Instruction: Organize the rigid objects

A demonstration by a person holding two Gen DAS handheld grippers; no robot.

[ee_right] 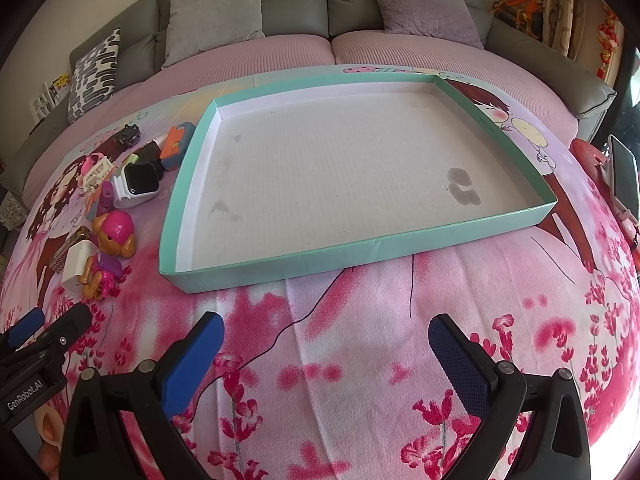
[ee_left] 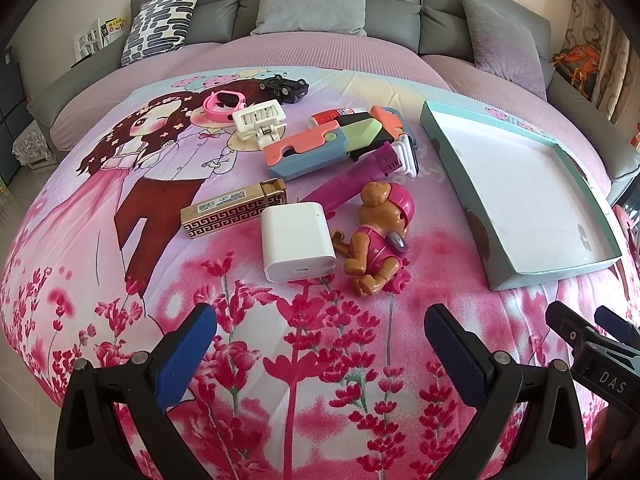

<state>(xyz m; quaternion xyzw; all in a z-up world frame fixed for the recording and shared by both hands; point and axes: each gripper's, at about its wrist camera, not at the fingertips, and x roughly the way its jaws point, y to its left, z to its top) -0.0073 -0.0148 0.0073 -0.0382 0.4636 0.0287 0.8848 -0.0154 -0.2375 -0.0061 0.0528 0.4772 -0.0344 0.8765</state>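
A pile of small rigid objects lies on the pink printed blanket: a white charger cube (ee_left: 296,242), a brown and pink toy dog (ee_left: 380,236), a gold patterned box (ee_left: 234,208), a purple watch strap (ee_left: 356,178), coral and blue cases (ee_left: 316,148), a white clip (ee_left: 260,122), a pink watch (ee_left: 223,105) and a black toy car (ee_left: 285,87). A shallow teal box lid (ee_right: 320,256) lies empty to their right. My left gripper (ee_left: 320,340) is open and empty, in front of the charger. My right gripper (ee_right: 326,344) is open and empty, in front of the lid.
A grey sofa back with cushions (ee_left: 312,0) stands behind the blanket. A patterned cushion (ee_left: 160,20) leans at the far left. The right gripper shows at the left view's lower right (ee_left: 592,336). A phone on a stand (ee_right: 624,176) stands at the right edge.
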